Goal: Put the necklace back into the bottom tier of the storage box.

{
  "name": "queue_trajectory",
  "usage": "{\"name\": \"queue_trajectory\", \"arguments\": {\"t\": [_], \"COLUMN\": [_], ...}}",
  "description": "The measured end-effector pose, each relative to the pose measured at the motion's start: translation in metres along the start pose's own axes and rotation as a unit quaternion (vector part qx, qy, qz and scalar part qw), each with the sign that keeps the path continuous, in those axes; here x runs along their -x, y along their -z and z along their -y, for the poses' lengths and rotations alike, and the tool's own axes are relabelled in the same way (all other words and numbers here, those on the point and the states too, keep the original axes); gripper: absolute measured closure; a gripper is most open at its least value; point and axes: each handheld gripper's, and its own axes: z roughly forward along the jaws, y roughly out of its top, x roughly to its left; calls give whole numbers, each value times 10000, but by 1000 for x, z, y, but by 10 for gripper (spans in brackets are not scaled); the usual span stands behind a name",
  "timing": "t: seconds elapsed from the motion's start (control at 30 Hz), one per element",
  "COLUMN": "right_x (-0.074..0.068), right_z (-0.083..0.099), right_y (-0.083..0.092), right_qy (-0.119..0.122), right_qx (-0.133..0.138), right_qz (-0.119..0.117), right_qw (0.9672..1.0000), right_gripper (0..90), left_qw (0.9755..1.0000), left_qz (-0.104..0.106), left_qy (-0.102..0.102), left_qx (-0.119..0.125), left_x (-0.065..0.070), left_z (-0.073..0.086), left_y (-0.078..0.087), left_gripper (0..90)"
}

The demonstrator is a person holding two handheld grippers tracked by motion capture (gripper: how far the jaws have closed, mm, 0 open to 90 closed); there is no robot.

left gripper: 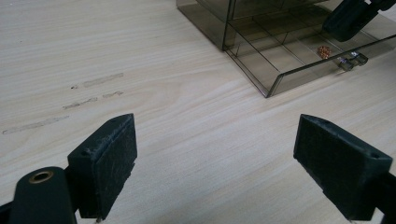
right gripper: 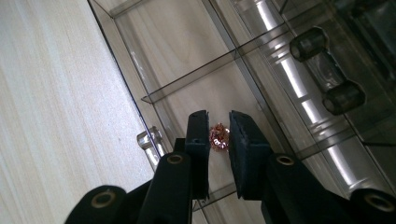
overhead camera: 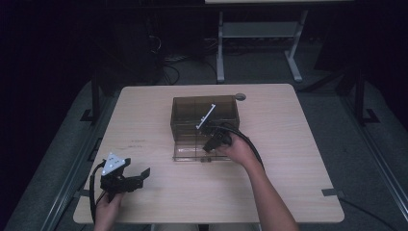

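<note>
From my high view, the pink bead is hidden behind my right gripper [overhead camera: 211, 143] at frame centre. In the right gripper view, bead [right gripper: 218, 136]: partly masked between the jaws, contact unclear. Clear drawer box [left gripper: 261, 42]: cropped at the upper right of the left gripper view.

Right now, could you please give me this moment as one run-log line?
left gripper: open, idle over table | right gripper: in pulled-out drawer of clear organizer, around pink bead | grip: unclear

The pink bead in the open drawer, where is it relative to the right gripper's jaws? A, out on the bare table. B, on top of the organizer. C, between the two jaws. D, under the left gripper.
C: in the right gripper view the pink bead sits between the right gripper jaws, inside the drawer.
</note>
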Motion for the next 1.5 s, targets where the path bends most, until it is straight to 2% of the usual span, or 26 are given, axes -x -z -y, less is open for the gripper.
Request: {"name": "queue_trajectory", "arguments": {"t": [1.5], "right_x": [-3], "right_z": [13], "right_y": [20], "right_qy": [-45], "right_qx": [136], "right_qz": [58], "right_qw": [9999], "right_gripper": [720], "left_qw": [10000], "left_qz": [0], "left_qy": [7], "left_qx": [2], "left_x": [2], "left_z": [0], "left_y": [1], "left_gripper": [131]}}
